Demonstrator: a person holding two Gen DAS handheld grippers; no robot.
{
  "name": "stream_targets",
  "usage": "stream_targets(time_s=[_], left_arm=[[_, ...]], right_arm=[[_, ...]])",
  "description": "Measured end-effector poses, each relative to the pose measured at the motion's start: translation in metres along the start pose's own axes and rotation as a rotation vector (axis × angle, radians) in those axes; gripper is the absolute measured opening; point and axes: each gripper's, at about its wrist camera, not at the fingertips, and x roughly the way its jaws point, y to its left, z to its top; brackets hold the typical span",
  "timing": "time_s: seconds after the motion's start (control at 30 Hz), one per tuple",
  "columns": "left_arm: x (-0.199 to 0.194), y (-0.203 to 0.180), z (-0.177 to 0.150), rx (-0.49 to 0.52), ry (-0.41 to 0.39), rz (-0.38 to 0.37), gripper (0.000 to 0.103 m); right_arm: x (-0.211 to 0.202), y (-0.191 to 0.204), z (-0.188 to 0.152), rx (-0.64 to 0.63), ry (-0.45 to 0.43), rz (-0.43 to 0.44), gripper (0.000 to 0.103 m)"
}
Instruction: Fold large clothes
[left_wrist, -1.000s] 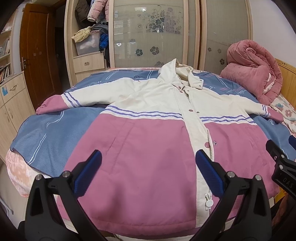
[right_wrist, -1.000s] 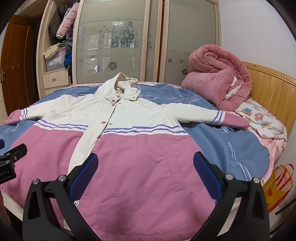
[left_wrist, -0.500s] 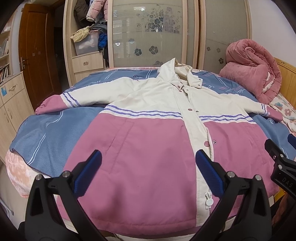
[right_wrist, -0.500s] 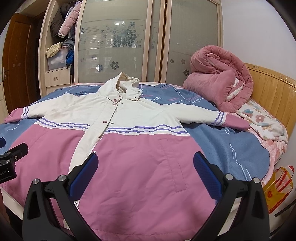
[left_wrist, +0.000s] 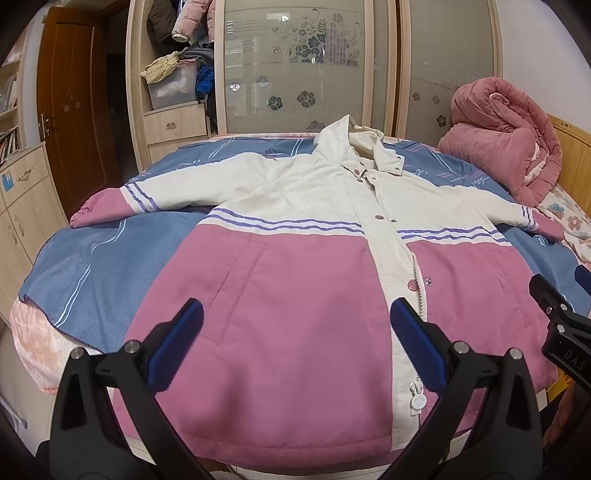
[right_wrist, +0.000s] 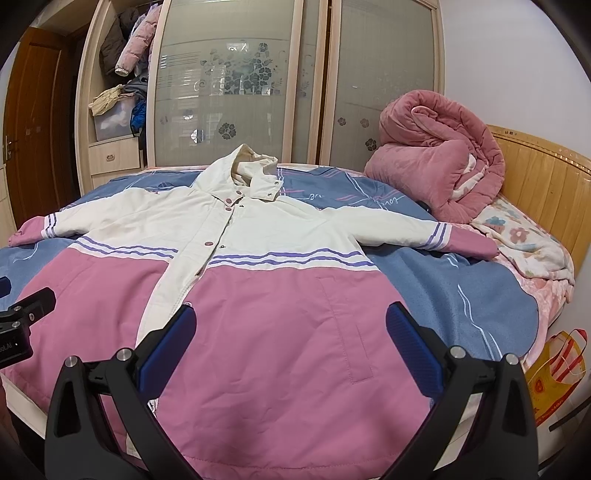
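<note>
Across the bed (left_wrist: 92, 258), under a blue blanket (right_wrist: 461, 291) of fine nubbly weave with thin pale stripes, a big padded jacket (left_wrist: 295, 295) lies flat on its front-up side, both sleeves stretched straight out. Its lower half is smooth pink fabric with a slit pocket on each side; the upper half, placket and hood (right_wrist: 251, 166) are cream, parted from the pink by narrow purple stripes. The sleeves end in pink cuffs, and pink round snaps run down the cream placket beside a white zipper (left_wrist: 417, 397) with a round pull near the hem.

A plush pink quilt (right_wrist: 436, 155), rolled into a fat bundle, sits at the head end against a slatted wooden headboard (right_wrist: 546, 184). Behind the bed stands a wardrobe (left_wrist: 314, 66) with frosted, flower-printed sliding doors and an open bay stuffed with clothes.

The left gripper (left_wrist: 295, 328) hovers over the pink hem left of the placket, its black arms spread wide and the ribbed blue pads (left_wrist: 177, 343) holding nothing. The right gripper (right_wrist: 291, 328) hangs likewise spread and empty over the pink panel on the other side of the placket, its right pad above the pocket seam. Neither touches the cloth as far as can be seen. A yellow and red bag (right_wrist: 557, 369) hangs below the bed edge at right.
</note>
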Motion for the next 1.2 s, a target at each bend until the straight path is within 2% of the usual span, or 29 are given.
stream_targets(time_s=[0.57, 0.7, 0.83, 0.87, 0.93, 1.03, 1.1, 1.2], left_arm=[[0.004, -0.003, -0.001, 0.032, 0.033, 0.003, 0.101], [-0.004, 0.011, 0.009, 0.020, -0.035, -0.049, 0.101], [0.002, 0.065, 0.023, -0.149, -0.044, -0.050, 0.101], [0.004, 0.086, 0.025, -0.199, -0.053, -0.071, 0.101], [0.010, 0.126, 0.026, -0.280, -0.057, -0.186, 0.101], [0.015, 0.181, 0.020, -0.470, -0.023, -0.196, 0.101], [0.011, 0.222, 0.018, -0.585, -0.069, -0.216, 0.101], [0.001, 0.272, 0.022, -0.718, -0.207, -0.233, 0.101]], right_arm=[[-0.001, -0.002, 0.002, 0.010, -0.016, 0.000, 0.102], [0.002, -0.003, 0.001, 0.014, -0.009, 0.007, 0.102], [0.003, -0.002, 0.001, 0.014, -0.008, 0.027, 0.102], [0.003, -0.001, 0.000, 0.014, -0.007, 0.037, 0.102], [0.004, -0.003, -0.001, 0.023, -0.011, 0.058, 0.102], [0.004, -0.006, 0.001, 0.035, -0.010, 0.084, 0.102], [0.003, -0.009, 0.000, 0.048, -0.035, 0.086, 0.102], [0.012, -0.011, -0.003, 0.062, -0.037, 0.101, 0.102]])
